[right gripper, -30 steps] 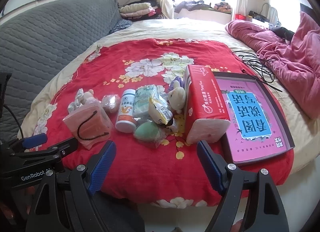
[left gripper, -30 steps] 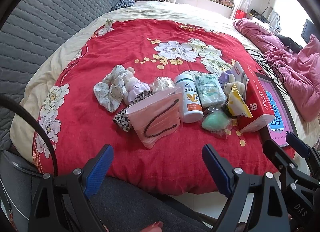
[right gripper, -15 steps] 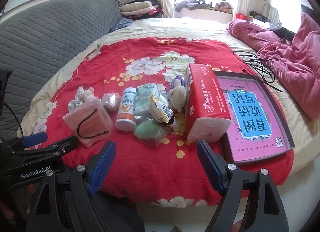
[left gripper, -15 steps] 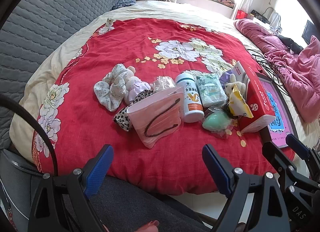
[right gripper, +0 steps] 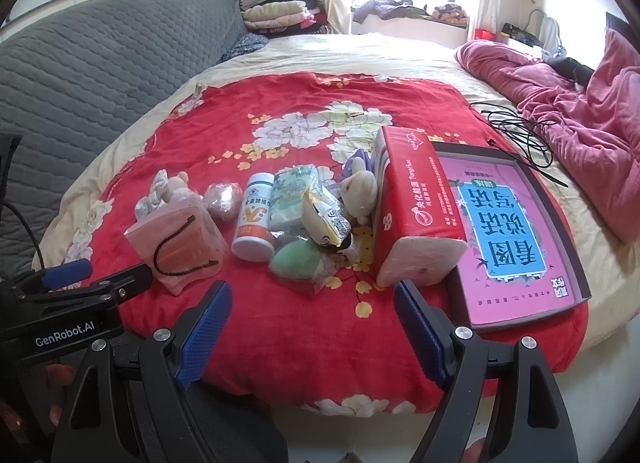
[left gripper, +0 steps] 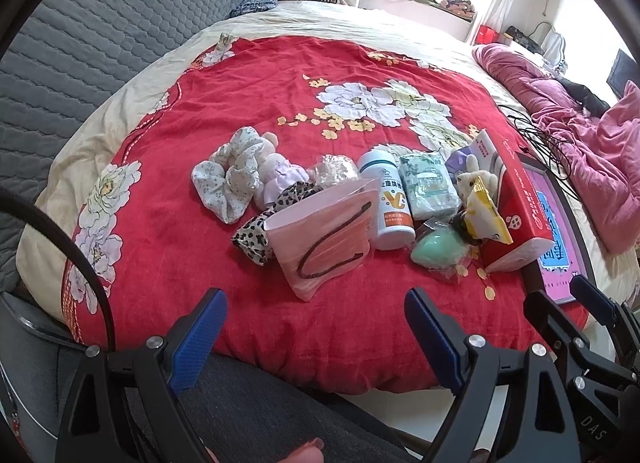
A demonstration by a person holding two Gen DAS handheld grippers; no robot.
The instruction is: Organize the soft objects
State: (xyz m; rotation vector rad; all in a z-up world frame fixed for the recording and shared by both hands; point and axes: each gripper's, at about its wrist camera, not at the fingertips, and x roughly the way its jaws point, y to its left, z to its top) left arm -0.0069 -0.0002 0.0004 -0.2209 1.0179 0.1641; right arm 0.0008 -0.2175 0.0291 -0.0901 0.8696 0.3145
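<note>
We see the soft things bunched in a row on the red floral quilt: a white floral fabric scrunchie at the nine o'clock end, touching a small pink plush doll, a leopard-print fabric scrunchie just beside it, a small cream plush bunny toward three o'clock, against the red tissue box. Mixed in — a pink plastic pouch with a dark cord, a white pill bottle with orange label, a green-patterned tissue pack, a mint-green sponge in clear wrap, a yellow snack packet. At far three o'clock lies a pink-and-blue book in a dark tray.

Left gripper and right gripper both hover at six o'clock, short of the pile, jaws spread wide, holding nothing. We judge no sorting has started — this is the approach step. The next move likely calls for reaching to twelve o'clock and pinching one soft item clear of the hard ones.
</note>
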